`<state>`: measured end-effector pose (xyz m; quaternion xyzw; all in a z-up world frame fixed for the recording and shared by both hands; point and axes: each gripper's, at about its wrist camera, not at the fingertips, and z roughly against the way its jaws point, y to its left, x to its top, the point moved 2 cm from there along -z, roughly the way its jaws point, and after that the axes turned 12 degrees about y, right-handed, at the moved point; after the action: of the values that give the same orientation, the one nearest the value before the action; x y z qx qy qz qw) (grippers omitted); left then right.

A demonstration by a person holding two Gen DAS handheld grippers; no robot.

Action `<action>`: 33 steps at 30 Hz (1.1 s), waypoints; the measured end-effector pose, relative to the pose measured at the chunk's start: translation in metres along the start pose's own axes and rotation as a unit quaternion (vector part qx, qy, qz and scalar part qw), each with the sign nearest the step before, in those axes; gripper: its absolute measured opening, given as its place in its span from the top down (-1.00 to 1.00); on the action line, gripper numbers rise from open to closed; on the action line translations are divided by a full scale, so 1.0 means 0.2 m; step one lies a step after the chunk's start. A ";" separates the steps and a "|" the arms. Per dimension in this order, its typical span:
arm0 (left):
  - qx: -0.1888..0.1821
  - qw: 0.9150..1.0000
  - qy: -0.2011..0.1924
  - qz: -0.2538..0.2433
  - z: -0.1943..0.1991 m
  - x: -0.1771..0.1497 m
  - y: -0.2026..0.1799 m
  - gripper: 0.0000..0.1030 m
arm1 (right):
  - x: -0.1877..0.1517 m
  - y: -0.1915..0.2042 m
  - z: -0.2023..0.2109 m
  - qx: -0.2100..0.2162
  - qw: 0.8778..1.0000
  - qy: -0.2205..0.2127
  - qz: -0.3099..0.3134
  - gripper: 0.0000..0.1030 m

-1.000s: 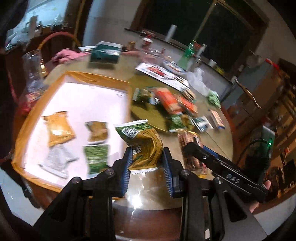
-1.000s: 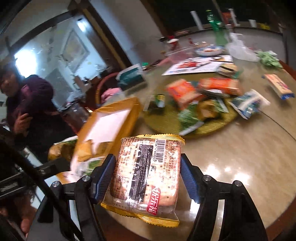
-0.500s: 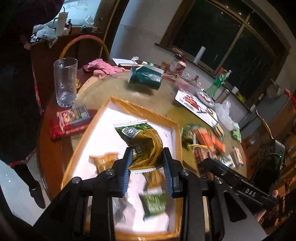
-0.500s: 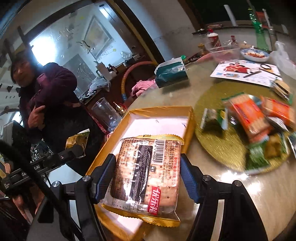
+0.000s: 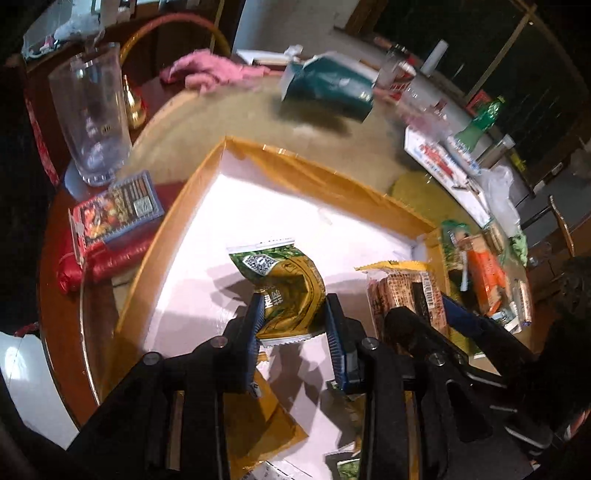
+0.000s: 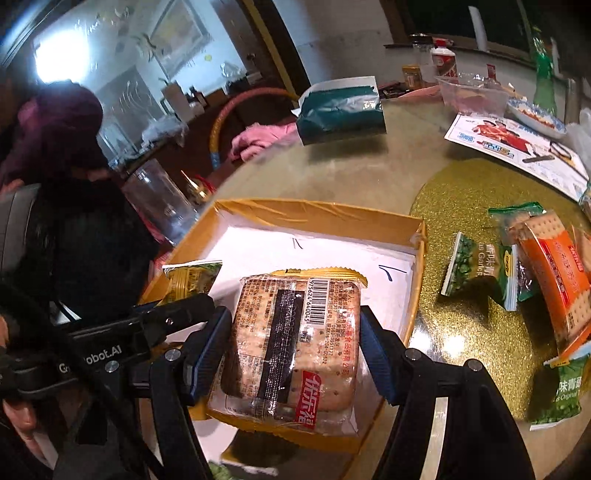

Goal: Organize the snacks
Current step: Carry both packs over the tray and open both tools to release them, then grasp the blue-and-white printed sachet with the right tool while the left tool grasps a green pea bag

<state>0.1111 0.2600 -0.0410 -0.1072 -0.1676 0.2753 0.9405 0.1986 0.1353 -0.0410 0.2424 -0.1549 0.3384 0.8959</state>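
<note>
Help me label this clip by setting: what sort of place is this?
Most likely a home dining room: a big round table strewn with snack packets, a drinking glass and a bowl on it, framed pictures on the wall.

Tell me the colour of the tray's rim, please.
Golden yellow; the tray rim shows best in the right wrist view.

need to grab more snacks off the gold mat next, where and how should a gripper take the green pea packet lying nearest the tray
Probably by its two long edges, coming from above. The green pea packet lies flat on the gold mat, apart from the tray, so its narrow width suits the jaws. Its right end tucks against the orange cracker pack, so grip nearer the left end.
</note>
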 end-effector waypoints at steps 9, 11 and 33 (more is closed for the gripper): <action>0.012 1.000 0.001 0.024 0.03 -0.03 0.06 -0.50 | 0.00 -0.01 -0.02 -0.006 1.000 0.008 0.002 -0.45; 0.001 0.999 -0.019 0.034 0.09 -0.06 0.07 -0.54 | -0.01 -0.03 0.04 0.000 1.000 -0.007 -0.010 -0.53; -0.024 0.992 -0.035 -0.117 0.17 -0.73 -0.84 -0.61 | -0.68 -0.81 0.65 0.065 0.981 -0.039 -0.178 -0.53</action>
<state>0.0633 0.0433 0.0018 -0.0996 -0.2185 0.1624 0.9571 0.1962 -0.1121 -0.0465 0.3367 -0.1215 0.1733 0.9175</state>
